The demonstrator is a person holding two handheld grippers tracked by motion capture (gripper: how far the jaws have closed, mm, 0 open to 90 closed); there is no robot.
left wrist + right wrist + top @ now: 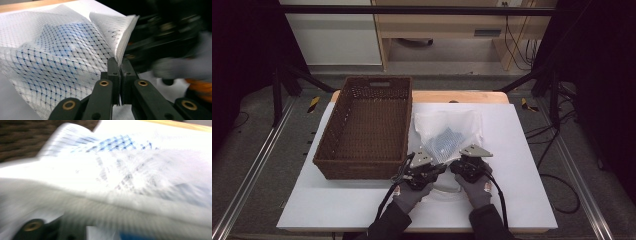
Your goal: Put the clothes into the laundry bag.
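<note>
Lengthwise, the mesh bag (447, 134) runs away from both grippers.

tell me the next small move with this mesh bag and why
Probably close the right gripper on the near edge of the mesh bag. The left gripper already pinches that edge, while the right gripper view is blurred and shows no sure grip. The wicker basket sits beside the bag.
</note>
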